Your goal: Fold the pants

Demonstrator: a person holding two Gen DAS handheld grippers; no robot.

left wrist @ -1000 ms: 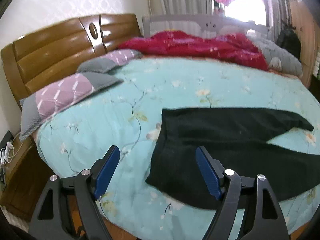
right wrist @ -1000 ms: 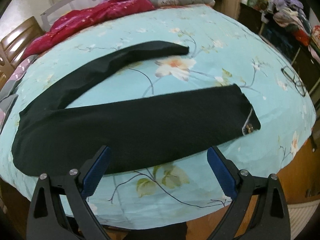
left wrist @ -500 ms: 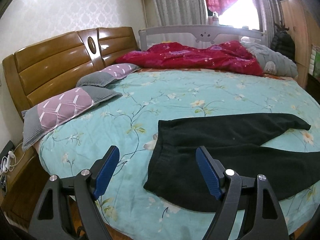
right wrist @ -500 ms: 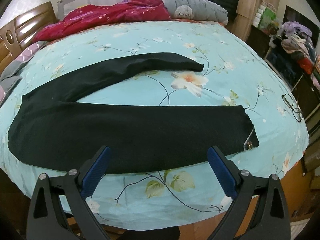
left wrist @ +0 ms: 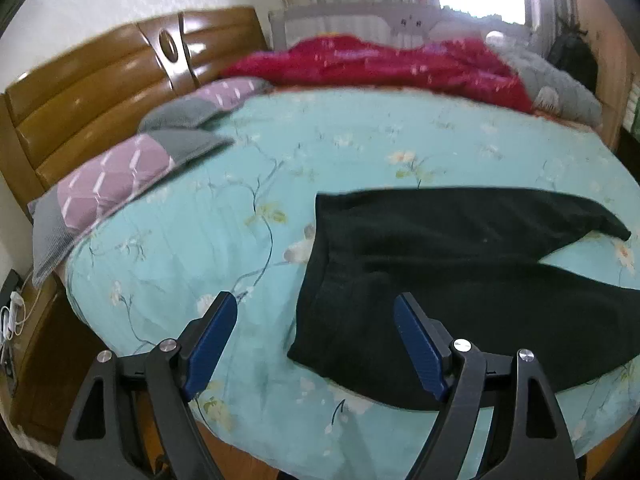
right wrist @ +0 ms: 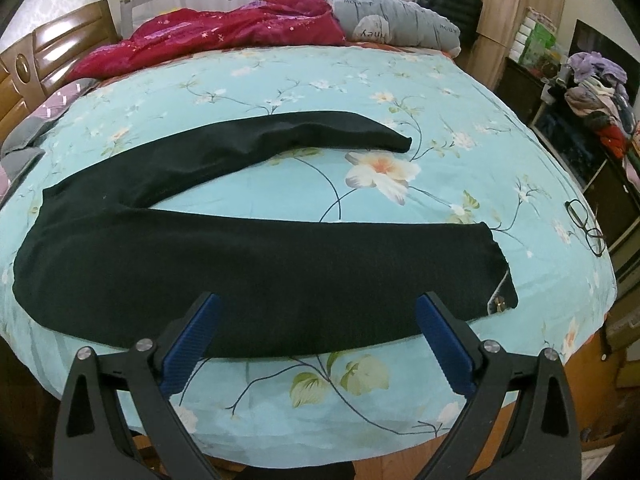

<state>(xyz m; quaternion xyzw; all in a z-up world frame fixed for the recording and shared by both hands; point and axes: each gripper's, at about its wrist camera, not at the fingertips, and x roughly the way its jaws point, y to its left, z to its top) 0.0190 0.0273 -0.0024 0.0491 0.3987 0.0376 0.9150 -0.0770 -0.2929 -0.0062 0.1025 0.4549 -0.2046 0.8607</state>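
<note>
Nothing's folded yet: the bed (right wrist: 400, 80) holds the black pants (right wrist: 240, 264) spread flat, legs splayed; since a second ago the left hand-held gripper (left wrist: 314, 340) has dipped toward the waistband, the right hand-held gripper (right wrist: 318, 334) barely shifted, both wide open and empty.

Black pants (left wrist: 460, 280): legs are being cut off at the left wrist view's right edge. Red quilt (left wrist: 380, 64): detail is being lost to blur there. Glasses (right wrist: 585, 227): lenses too small to be judged.
</note>
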